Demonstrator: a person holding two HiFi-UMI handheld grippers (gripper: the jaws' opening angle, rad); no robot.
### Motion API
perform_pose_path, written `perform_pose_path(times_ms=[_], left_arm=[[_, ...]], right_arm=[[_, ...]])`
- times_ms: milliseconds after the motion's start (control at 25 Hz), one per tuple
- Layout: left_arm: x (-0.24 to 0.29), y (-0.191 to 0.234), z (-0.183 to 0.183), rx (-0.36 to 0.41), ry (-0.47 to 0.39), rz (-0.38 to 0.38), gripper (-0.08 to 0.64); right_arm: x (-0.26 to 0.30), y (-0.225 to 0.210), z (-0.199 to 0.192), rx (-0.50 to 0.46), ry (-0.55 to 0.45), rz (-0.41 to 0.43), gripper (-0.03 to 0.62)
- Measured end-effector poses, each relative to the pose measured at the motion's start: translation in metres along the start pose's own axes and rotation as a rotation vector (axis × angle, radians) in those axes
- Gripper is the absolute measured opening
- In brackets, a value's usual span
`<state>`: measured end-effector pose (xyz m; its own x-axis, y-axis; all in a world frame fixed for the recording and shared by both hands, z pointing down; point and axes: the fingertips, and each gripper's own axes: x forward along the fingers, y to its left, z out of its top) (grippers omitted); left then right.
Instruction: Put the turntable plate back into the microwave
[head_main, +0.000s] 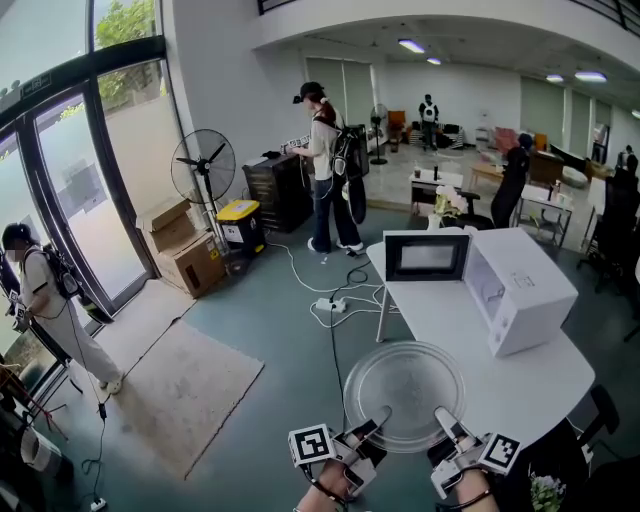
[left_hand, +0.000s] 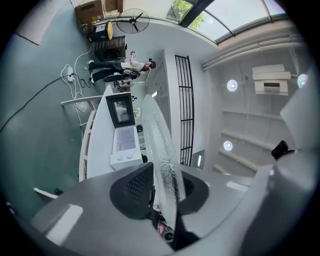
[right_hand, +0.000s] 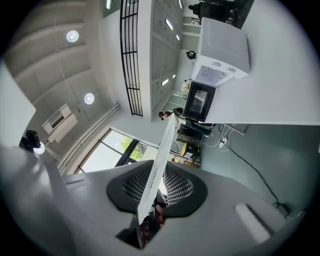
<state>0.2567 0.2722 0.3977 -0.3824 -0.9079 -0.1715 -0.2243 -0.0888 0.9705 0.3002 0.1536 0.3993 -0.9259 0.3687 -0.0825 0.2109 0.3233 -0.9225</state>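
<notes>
So the left gripper (head_main: 378, 418) is clamping the near-left rim of the glass turntable plate (head_main: 405, 380), and the right gripper (head_main: 445, 420) is pinching the near-right rim. The plate is lying flat over the near end of the desk (head_main: 450, 320). Further back on the right, the microwave (head_main: 525, 290) is sitting with its door (head_main: 428, 256) open. I'm guessing even grips and a level plate matter most while steering it into that opening.
</notes>
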Motion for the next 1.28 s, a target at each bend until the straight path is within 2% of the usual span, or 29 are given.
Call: perform_pose_path(times_ms=[320,600,1280], left_arm=[[0.009,0.013,0.020,-0.012,0.009,0.008,0.049],[0.035,0.033,0.060,-0.009,0.019,0.034,0.051],[0.183,0.079,0.185,-0.020,0.031,0.047,0.051]], right_arm=[[0.021,-0.014,0.005,0.011,0.003,-0.015,0.060],[0.063,-0.035,0.025,0.035,-0.002,-0.020,0.060],[0.197,-0.096,0.157,0.060,-0.005,-0.031,0.061]])
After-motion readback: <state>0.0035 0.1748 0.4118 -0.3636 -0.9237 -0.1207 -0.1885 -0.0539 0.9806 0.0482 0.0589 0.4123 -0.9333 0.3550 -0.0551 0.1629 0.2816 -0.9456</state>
